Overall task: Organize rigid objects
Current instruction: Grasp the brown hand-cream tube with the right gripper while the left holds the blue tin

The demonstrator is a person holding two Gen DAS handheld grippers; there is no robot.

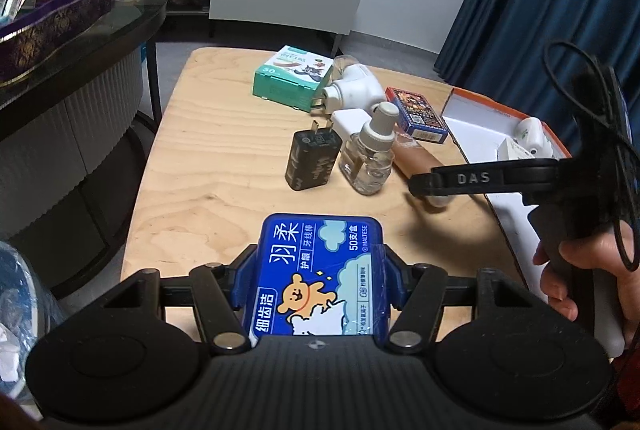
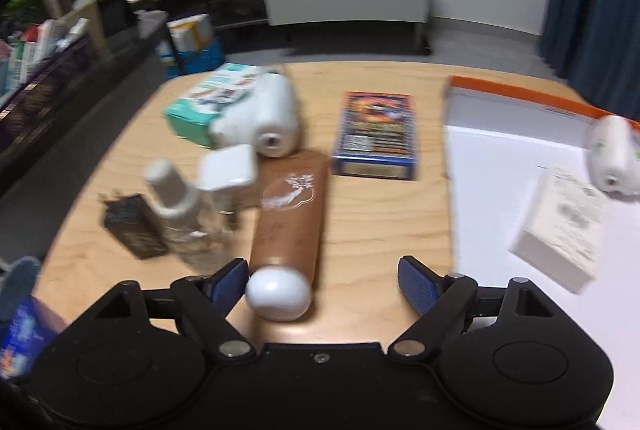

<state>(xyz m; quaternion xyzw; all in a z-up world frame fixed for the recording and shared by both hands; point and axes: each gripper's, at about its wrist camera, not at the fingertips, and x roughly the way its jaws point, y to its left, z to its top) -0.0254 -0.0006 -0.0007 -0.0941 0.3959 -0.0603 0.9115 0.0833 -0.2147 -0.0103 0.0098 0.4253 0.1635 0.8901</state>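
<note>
Right wrist view: brown bottle (image 2: 290,214) between spread right claw (image 2: 320,280) fingers.

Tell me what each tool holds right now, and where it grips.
Left tool: blue box, clamped across its two long sides. Right tool: nothing, jaws open over the brown tube's white cap.

The wooden table (image 2: 380,230) carried a brown bottle (image 2: 288,206) lying with its white cap between the right jaws, nearer the left one. Left of them stood a black charger (image 2: 132,226) and a clear bottle (image 2: 180,214). Ahead lay a card box (image 2: 376,134) and a green box (image 2: 204,102); an orange-rimmed tray (image 2: 520,98) sat to the right.
</note>
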